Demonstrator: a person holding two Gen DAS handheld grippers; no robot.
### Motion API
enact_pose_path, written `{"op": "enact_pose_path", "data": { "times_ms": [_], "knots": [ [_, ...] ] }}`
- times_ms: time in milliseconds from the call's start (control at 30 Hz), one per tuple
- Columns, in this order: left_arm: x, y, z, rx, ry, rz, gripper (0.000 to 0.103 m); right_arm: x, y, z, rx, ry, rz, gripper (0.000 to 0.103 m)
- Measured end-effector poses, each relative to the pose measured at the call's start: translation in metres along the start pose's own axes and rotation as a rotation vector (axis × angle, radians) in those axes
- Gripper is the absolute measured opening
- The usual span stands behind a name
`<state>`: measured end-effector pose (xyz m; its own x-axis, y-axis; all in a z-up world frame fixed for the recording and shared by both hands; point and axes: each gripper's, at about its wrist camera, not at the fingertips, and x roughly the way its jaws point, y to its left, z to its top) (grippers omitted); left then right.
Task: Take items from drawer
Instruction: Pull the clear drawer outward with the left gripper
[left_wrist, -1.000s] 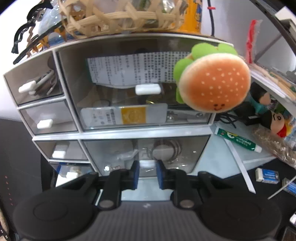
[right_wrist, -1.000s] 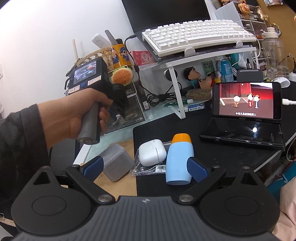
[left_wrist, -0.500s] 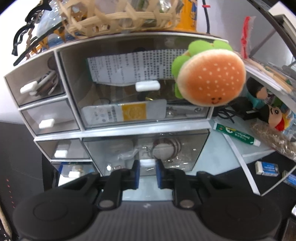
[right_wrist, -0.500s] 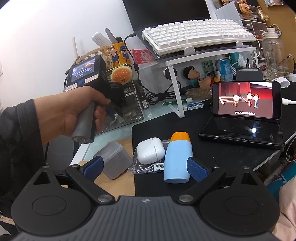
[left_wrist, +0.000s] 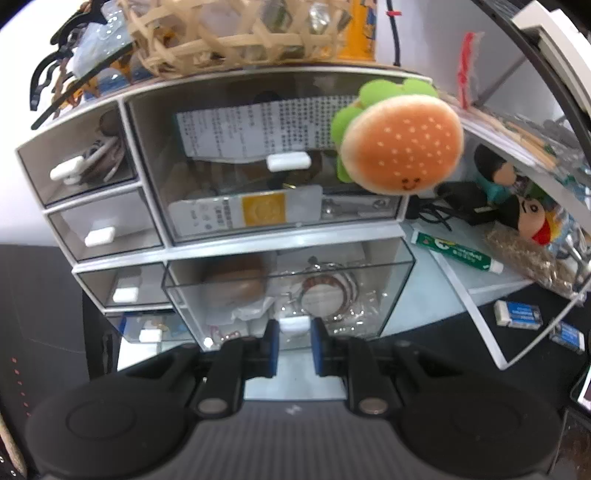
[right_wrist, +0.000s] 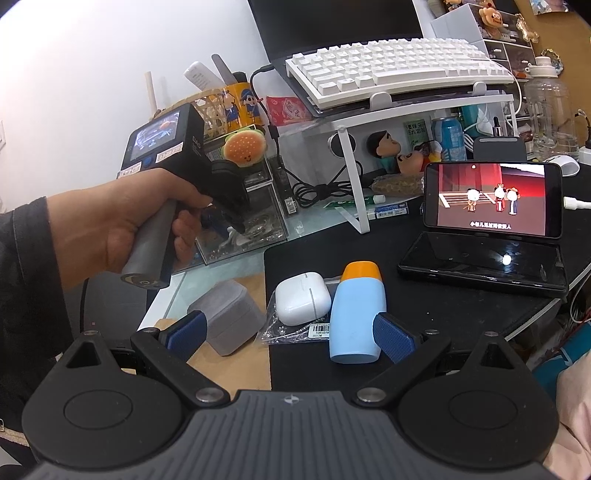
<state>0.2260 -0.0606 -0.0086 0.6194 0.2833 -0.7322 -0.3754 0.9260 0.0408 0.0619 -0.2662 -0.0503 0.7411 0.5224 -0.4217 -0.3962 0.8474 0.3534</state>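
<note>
**Left gripper on drawer handle**

Left gripper (left_wrist: 293, 345) is clamped on the white handle (left_wrist: 293, 325) of the clear lower drawer (left_wrist: 288, 291), which is pulled partway out. Right gripper (right_wrist: 290, 332) is held spread wide above a blue bottle (right_wrist: 356, 319).

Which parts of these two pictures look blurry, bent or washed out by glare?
Left wrist view: the fisheye bows the organizer's shelves, and the clear drawer pinched at its handle by the left gripper looks soft. Right wrist view: sharper overall, with a bright glare spot on the dark tablet.
</note>
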Motion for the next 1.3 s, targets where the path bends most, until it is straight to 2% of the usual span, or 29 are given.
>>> {"op": "enact_pose_path", "data": {
  "times_ms": [700,1300],
  "knots": [
    [-0.019,0.008,-0.011,0.013,0.023,-0.055,0.018,0.003,0.001,0.000,-0.013,0.005,-0.003,0.099],
    [-0.016,0.008,-0.009,0.040,0.028,-0.069,0.018,0.001,0.002,-0.002,-0.021,0.009,-0.010,0.099]
  ]
}}
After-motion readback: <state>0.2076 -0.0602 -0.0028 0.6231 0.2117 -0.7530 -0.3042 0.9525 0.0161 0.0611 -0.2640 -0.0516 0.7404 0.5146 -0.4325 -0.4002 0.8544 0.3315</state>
